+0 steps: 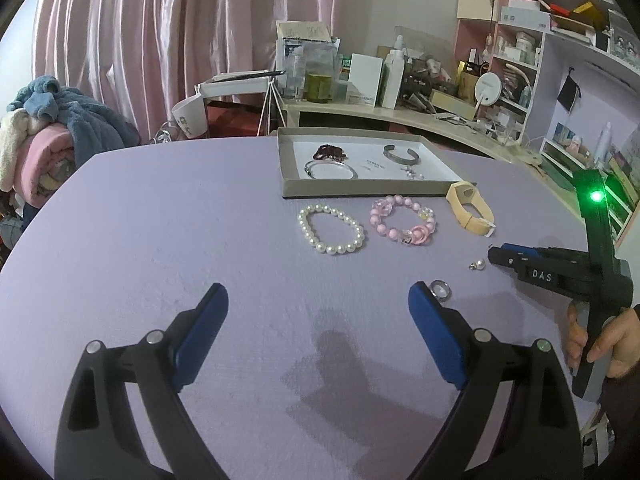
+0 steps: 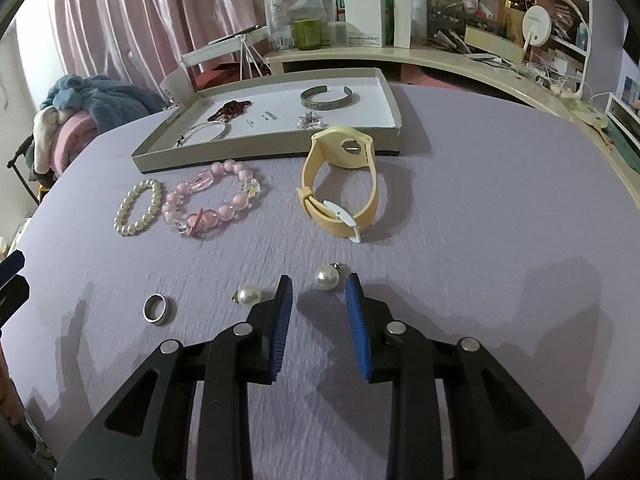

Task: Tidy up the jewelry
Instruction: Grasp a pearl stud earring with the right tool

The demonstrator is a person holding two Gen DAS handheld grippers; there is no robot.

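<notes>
Pearl earring lies on the lavender table just ahead of the right claw, level with its parted blue tips, untouched. A second pearl earring sits just left of that claw, a silver ring farther left. Beyond lie a yellow watch, pink bead bracelet, pearl bracelet and the tray. The left claw hangs spread wide, empty, the ring beside its right tip.

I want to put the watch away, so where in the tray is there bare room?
In the tray, the far right corner beyond the silver cuff is bare, as is the strip between the garnet strand and the cuff. The near edge is crowded by the bangle and small earrings.
</notes>
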